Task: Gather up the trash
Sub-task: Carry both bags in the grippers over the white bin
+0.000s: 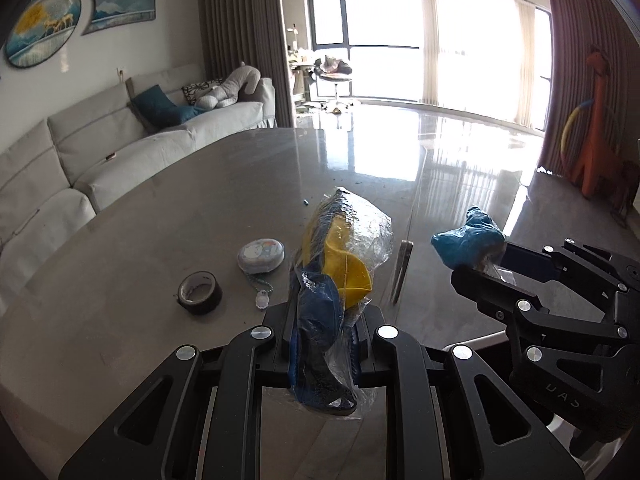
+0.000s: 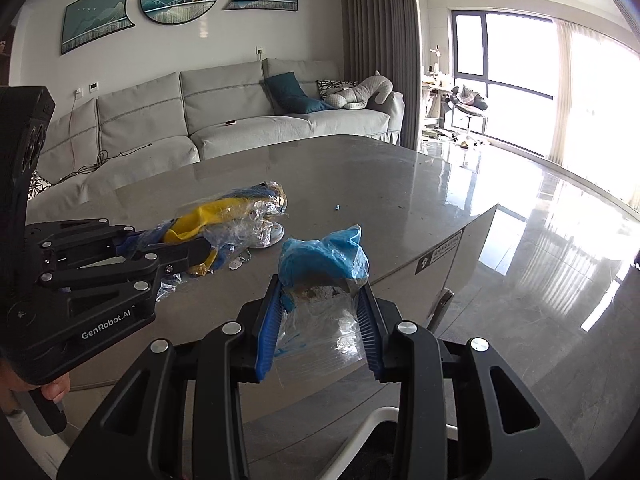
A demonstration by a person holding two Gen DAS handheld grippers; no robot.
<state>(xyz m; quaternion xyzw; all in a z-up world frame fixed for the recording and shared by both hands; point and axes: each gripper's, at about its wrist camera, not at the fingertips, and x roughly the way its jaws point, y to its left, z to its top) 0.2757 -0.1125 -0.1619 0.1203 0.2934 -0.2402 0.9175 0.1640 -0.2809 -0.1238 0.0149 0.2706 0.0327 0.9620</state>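
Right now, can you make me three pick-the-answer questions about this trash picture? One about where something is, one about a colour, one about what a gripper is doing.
1. Where is the roll of black tape?
A. on the sofa
B. on the table, left of the round pouch
C. on the floor

2. What colour is the crumpled wad inside the right gripper's clear bag?
A. blue
B. red
C. white

3. What is the left gripper doing?
A. hanging open with nothing in it
B. pressing the tape
C. shut on a yellow and blue wrapper

Answers:
1 B, it lies on the table beside the round pouch.
2 A, blue shows through the plastic.
3 C, the yellow and blue wrapper sits pinched in it.
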